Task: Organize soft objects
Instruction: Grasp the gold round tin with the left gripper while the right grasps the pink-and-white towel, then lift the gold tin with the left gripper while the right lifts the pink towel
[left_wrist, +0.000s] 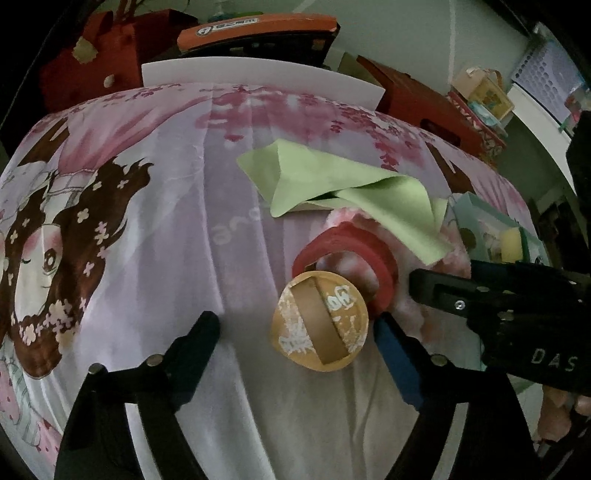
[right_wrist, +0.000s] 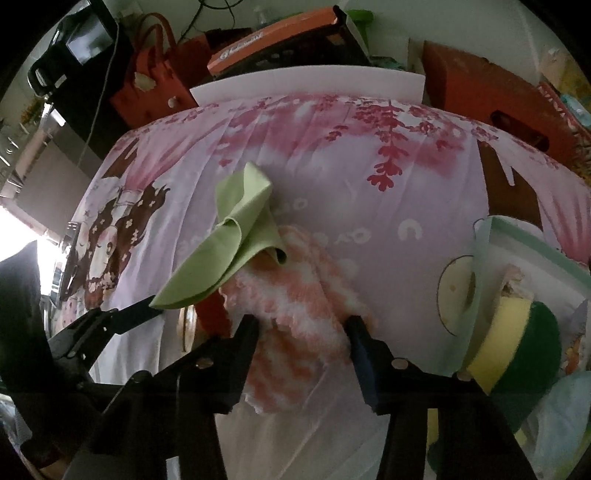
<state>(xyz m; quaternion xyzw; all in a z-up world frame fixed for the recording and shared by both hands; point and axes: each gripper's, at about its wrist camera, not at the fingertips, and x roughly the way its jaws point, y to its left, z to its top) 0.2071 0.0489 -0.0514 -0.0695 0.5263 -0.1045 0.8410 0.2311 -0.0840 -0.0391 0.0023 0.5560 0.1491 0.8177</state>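
Observation:
A green cloth (left_wrist: 332, 184) lies crumpled on the pink printed sheet (left_wrist: 166, 240); it also shows in the right wrist view (right_wrist: 236, 240). A pink-and-white fluffy towel (right_wrist: 291, 306) lies partly under it. A red tape roll (left_wrist: 351, 258) and a round tan puff (left_wrist: 319, 319) sit beside the towel. My left gripper (left_wrist: 295, 336) is open, with the puff between its fingers near the right one. My right gripper (right_wrist: 303, 328) is open, its fingers straddling the fluffy towel; it shows in the left wrist view (left_wrist: 480, 295) too.
A pale green box (right_wrist: 480, 295) at the right holds a yellow-and-green sponge (right_wrist: 506, 347). A white board (right_wrist: 306, 86), red bags (right_wrist: 155, 74) and an orange box (right_wrist: 277, 33) stand behind the sheet.

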